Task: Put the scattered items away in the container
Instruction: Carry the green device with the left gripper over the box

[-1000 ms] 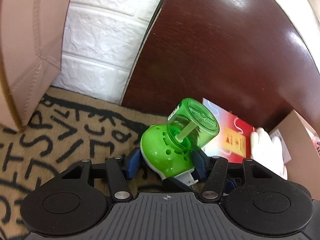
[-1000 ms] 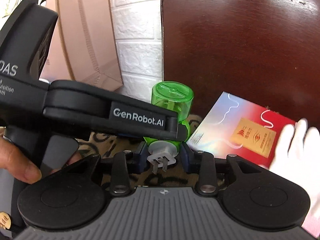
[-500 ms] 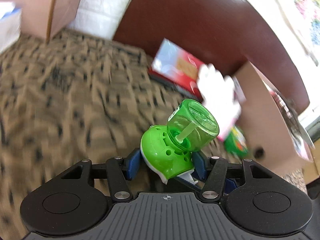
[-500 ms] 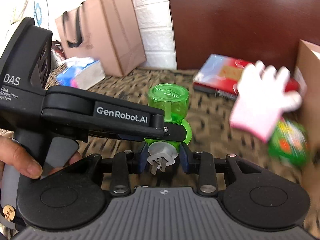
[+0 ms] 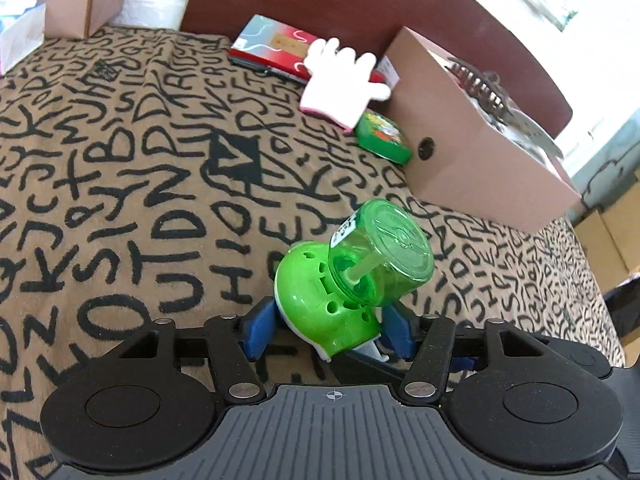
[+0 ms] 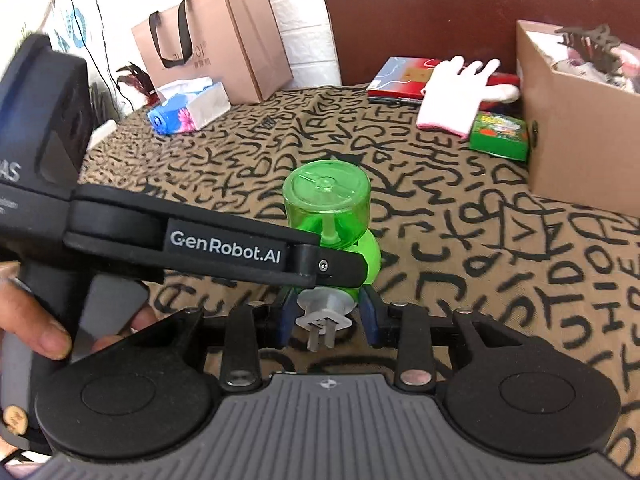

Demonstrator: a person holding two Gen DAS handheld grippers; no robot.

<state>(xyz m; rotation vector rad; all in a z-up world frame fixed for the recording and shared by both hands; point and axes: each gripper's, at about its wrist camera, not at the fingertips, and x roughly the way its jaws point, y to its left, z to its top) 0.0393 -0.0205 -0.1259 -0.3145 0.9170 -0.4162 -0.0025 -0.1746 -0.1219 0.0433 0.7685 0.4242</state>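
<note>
Both grippers are shut on one green plug-in mosquito repeller [image 5: 352,280], held above the patterned cloth [image 5: 120,160]. My left gripper [image 5: 326,330] clamps its green body. My right gripper [image 6: 326,314] clamps its grey plug end [image 6: 324,312]; the left gripper's arm [image 6: 224,244] crosses in front. The cardboard box [image 5: 472,148] stands at the right with several items in it, also in the right wrist view [image 6: 576,120]. Beside it lie a white glove [image 5: 340,80], a green packet [image 5: 384,136] and a red book [image 5: 276,46].
A brown paper bag [image 6: 224,36] and a blue tissue pack [image 6: 188,108] stand at the back left. A dark wooden headboard [image 6: 420,12] runs behind the cloth. A person's hand [image 6: 44,332] holds the left gripper's handle.
Both grippers, still shut on the repeller, have pulled back and risen from near the headboard. The view has widened: the cloth, the box and the scattered items show now.
</note>
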